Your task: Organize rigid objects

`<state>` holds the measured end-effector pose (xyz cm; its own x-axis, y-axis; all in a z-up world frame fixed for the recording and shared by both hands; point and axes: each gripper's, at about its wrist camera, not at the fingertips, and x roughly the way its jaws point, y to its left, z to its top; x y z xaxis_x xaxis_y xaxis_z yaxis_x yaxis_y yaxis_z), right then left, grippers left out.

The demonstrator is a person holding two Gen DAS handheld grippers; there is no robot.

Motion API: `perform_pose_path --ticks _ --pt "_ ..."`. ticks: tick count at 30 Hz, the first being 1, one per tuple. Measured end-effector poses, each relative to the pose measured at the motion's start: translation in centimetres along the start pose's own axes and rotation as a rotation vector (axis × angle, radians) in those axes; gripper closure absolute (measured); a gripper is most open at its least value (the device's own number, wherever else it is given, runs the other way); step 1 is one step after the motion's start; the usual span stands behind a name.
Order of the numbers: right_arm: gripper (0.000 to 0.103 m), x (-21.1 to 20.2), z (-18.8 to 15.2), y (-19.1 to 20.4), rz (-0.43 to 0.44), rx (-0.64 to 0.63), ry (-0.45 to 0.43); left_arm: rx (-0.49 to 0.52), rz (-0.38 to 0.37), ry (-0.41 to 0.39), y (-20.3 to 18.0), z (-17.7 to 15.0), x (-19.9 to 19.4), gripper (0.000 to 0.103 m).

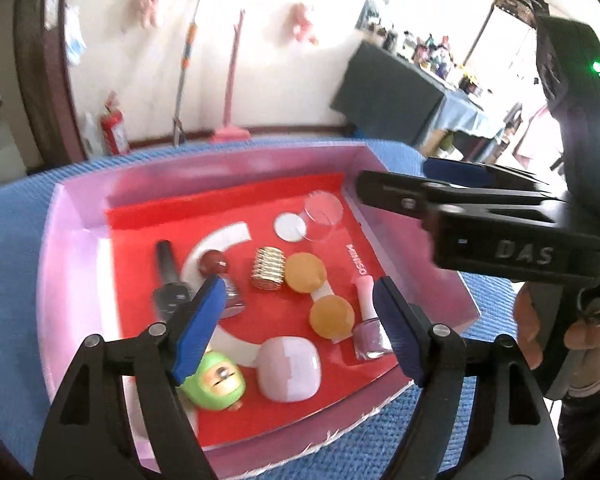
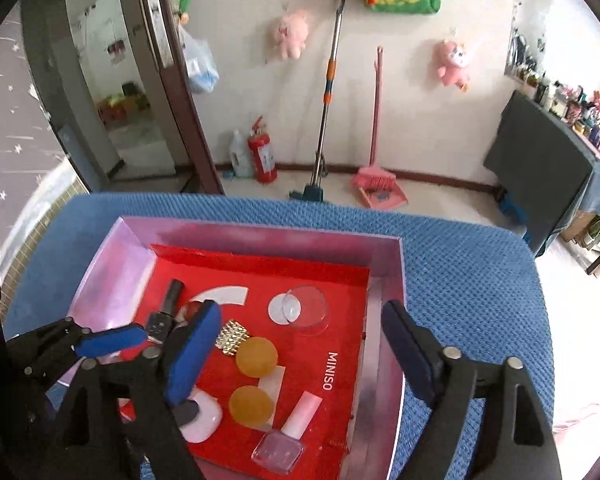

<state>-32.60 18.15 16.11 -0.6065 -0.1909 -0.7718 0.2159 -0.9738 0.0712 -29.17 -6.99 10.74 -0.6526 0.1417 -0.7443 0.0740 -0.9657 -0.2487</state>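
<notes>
A pink box (image 1: 72, 216) with a red liner (image 1: 220, 200) sits on a blue cloth (image 1: 12, 240). In it lie a black bottle (image 1: 167, 276), a dark red-capped bottle (image 1: 220, 276), a gold ridged piece (image 1: 267, 269), two orange discs (image 1: 306, 273) (image 1: 332, 316), a pink nail polish bottle (image 1: 367, 320), a clear glass cup (image 1: 322, 218), a pale pink case (image 1: 290, 368) and a green figure (image 1: 216, 384). My left gripper (image 1: 296, 334) is open and empty above the box's near side. My right gripper (image 2: 300, 356) is open and empty above the box (image 2: 388, 288), over the orange discs (image 2: 257, 356).
The right gripper's body (image 1: 512, 236) reaches in from the right in the left wrist view. The left gripper's finger (image 2: 108, 340) shows at the left of the right wrist view. Beyond the cloth are a floor, a fire extinguisher (image 2: 262, 156), a mop and a pink broom (image 2: 374, 176).
</notes>
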Motion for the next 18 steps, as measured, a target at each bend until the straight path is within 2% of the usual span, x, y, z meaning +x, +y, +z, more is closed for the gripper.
perform_pose_path --ticks 7,13,18 --pt "0.002 -5.1 -2.0 1.5 -0.047 -0.063 -0.143 0.006 0.086 -0.109 0.6 -1.4 -3.7 0.020" --pt "0.000 -8.0 -5.4 2.4 -0.115 -0.095 -0.259 -0.005 0.186 -0.193 1.0 -3.8 -6.0 0.015" --pt "0.000 -8.1 -8.3 2.6 -0.138 -0.087 -0.302 -0.027 0.244 -0.242 1.5 -5.7 -6.8 0.014"
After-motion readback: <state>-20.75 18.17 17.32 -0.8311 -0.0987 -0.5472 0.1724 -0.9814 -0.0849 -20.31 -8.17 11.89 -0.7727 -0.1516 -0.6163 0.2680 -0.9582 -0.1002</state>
